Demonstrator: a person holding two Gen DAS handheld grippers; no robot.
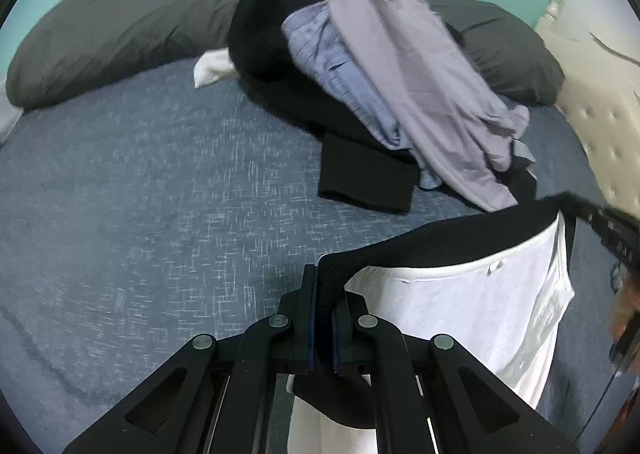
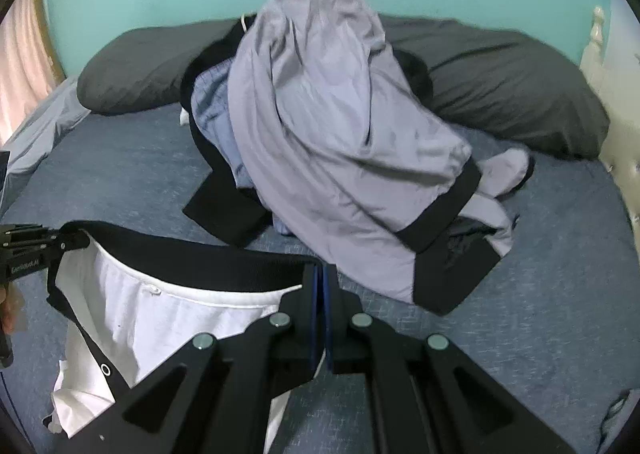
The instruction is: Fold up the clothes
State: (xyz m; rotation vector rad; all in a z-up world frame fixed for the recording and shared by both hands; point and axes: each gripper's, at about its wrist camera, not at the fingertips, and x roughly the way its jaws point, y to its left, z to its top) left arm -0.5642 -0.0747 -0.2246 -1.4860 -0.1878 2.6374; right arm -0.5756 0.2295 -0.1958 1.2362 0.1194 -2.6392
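Observation:
White shorts [image 1: 480,318] [image 2: 160,314] with a black waistband [image 1: 440,242] [image 2: 192,258] hang stretched between my two grippers above the blue bed. At the bottom centre of the left wrist view, my left gripper [image 1: 324,290] is shut on one end of the waistband. It also shows at the left edge of the right wrist view as the left gripper [image 2: 36,246]. My right gripper [image 2: 322,278] is shut on the other end, and the right gripper [image 1: 616,238] appears at the far right of the left wrist view. The white fabric droops below the band.
A pile of clothes lies beyond the shorts: a lilac garment [image 1: 400,65] [image 2: 328,133] with black trim over a blue striped piece [image 1: 320,45] and a black garment [image 1: 256,33]. Dark grey pillows [image 1: 112,25] [image 2: 500,77] line the teal wall. A cream headboard [image 1: 600,101] stands to the right.

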